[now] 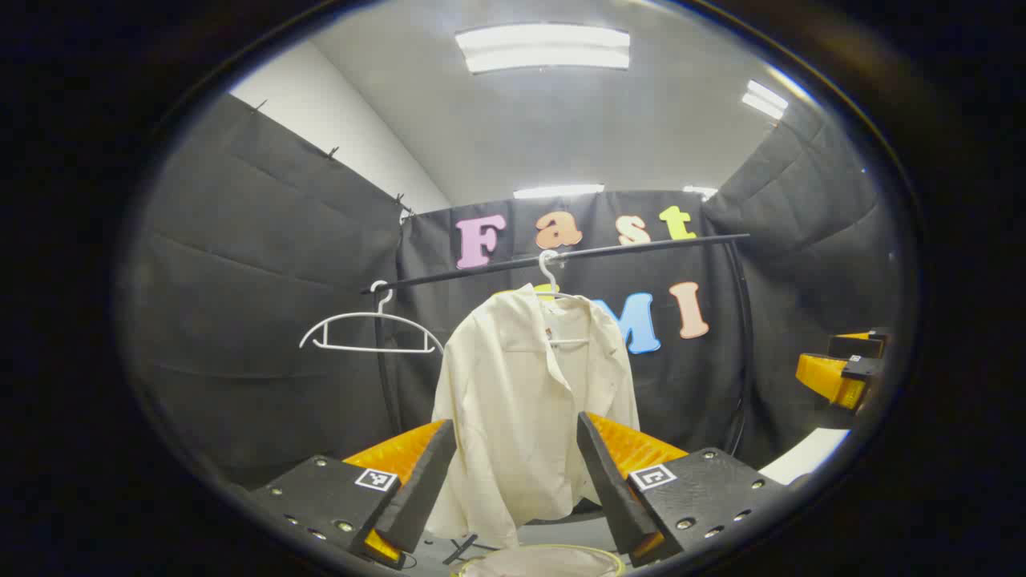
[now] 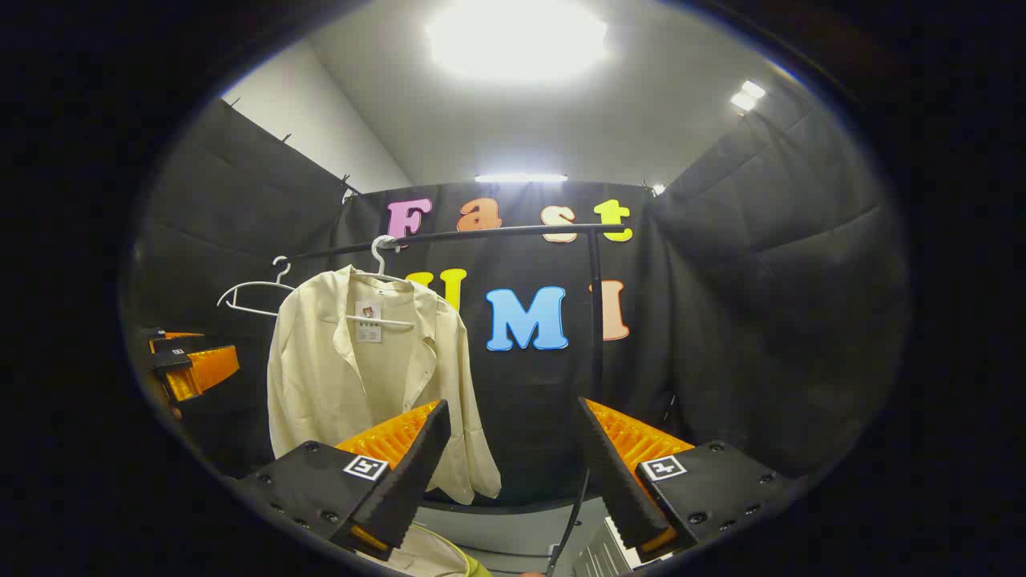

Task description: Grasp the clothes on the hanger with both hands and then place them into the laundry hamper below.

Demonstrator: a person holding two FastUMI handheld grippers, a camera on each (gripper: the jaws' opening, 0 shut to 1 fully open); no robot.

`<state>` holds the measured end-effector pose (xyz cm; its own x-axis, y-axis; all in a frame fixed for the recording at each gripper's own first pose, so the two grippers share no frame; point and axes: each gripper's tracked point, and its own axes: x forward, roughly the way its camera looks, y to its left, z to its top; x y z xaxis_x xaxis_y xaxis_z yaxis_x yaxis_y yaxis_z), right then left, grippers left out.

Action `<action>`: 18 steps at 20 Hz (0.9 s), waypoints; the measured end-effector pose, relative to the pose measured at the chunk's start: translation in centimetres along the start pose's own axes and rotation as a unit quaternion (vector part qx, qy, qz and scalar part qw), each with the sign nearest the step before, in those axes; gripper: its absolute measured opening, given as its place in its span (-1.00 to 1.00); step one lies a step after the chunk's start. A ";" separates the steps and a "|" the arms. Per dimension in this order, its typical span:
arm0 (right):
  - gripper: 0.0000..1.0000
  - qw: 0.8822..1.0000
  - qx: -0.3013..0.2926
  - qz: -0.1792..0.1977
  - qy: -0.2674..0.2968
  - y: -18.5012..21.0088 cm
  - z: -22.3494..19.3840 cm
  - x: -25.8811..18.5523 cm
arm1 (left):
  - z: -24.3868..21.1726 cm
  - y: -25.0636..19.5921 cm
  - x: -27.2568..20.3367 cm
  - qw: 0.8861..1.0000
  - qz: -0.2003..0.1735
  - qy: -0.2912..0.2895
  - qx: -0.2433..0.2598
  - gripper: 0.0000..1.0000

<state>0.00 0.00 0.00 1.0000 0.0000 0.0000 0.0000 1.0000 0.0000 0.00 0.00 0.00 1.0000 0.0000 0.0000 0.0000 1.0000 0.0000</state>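
Fingers of the left gripper (image 1: 517, 473) and the right gripper (image 2: 513, 461) stood spread, pinching nothing. Ahead, a black metal rail (image 1: 561, 256) carried a cream long-sleeved shirt (image 1: 529, 401) on a white wire hanger (image 1: 553, 292), hanging lengthwise downward. It lay dead ahead of the left fingers, left of the right ones; the left hand seemed nearer. Beside it hung an empty white hanger (image 1: 370, 328). The rim of a pale round hamper (image 1: 545, 561) showed below. The small collar tag (image 2: 369, 322) was unreadable.
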 end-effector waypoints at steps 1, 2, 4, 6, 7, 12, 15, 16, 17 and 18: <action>0.96 1.000 0.000 0.000 0.000 0.1 0.1 -0.1 | 0.0 0.0 0.1 1.000 -0.002 -0.002 0.003 0.79; 0.96 1.000 0.000 0.000 -0.001 0.3 0.1 0.0 | 0.1 0.2 0.1 1.000 -0.003 -0.004 0.007 0.79; 0.94 1.000 0.001 0.000 -0.001 0.6 0.1 0.0 | 0.3 0.3 0.3 1.000 -0.006 -0.009 0.010 0.77; 0.93 1.000 0.001 -0.001 -0.001 0.9 0.2 0.0 | 0.4 0.6 0.5 1.000 -0.007 -0.013 0.012 0.77; 0.93 1.000 0.002 -0.002 -0.002 1.1 0.3 0.0 | 0.3 0.8 0.5 1.000 -0.008 -0.013 0.012 0.77; 0.96 1.000 0.003 -0.005 0.006 1.8 -0.6 -0.3 | -1.2 1.8 0.2 1.000 -0.008 -0.006 0.006 0.77; 0.96 1.000 0.004 -0.005 0.009 2.2 -0.5 -0.2 | -2.0 2.2 0.4 1.000 -0.008 0.001 0.000 0.79; 0.97 1.000 0.003 -0.005 0.009 2.3 -0.6 -0.1 | -1.9 2.4 0.6 1.000 -0.007 0.000 0.000 0.79; 0.97 1.000 0.003 -0.006 0.009 2.5 -0.5 0.1 | -1.9 2.5 0.6 1.000 -0.007 -0.002 0.001 0.79; 0.96 1.000 0.004 -0.006 0.009 2.7 -0.5 0.2 | -1.9 2.7 0.7 1.000 -0.005 -0.004 0.000 0.79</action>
<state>0.18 2.69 -0.48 0.9998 -0.0114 -0.0183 0.0115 0.9999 0.0073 0.69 2.69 -1.89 0.9999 -0.0106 0.0087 0.0106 0.9999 0.0008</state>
